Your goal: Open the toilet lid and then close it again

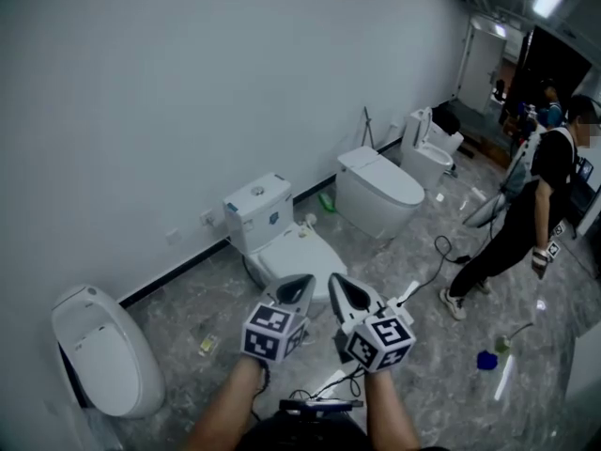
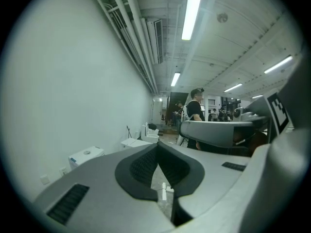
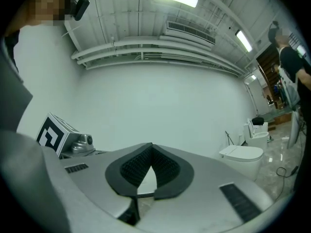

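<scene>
Rightward, past the toilet (image 1: 299, 250) — a person (image 1: 531, 214) (standing), cable (image 1: 438, 256) on floor (image 1: 451, 397).

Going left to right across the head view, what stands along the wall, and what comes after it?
Rounded white toilet → toilet with a tank → low tankless toilet → toilet with its lid raised → person in black.
</scene>
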A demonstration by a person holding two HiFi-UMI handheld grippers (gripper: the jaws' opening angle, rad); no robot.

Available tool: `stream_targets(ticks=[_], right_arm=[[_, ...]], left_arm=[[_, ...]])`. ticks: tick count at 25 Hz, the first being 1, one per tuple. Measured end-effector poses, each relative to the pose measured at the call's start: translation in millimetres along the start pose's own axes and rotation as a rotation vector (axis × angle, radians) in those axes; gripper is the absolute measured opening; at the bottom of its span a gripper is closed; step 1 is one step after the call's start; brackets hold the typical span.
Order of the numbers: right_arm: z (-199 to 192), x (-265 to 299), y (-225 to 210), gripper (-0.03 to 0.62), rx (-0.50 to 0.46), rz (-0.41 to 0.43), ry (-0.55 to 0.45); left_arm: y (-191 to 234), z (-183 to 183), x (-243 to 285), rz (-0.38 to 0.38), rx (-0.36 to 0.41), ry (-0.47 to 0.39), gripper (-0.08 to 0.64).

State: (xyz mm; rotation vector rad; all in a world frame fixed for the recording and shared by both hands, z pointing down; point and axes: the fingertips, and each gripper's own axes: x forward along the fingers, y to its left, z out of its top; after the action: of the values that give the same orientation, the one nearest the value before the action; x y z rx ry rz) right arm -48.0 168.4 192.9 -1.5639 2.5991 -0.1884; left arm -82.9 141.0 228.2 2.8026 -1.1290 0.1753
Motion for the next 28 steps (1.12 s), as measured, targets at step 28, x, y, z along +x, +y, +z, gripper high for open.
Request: stream_targets(ticks=[28], right_arm=[[37.4,-49.6,-53.4,0.008,-0.071,0.087,-0.006]], left_arm=[[-68.7,36.2,35.3,0.033,0.058,-0.039,0.005]])
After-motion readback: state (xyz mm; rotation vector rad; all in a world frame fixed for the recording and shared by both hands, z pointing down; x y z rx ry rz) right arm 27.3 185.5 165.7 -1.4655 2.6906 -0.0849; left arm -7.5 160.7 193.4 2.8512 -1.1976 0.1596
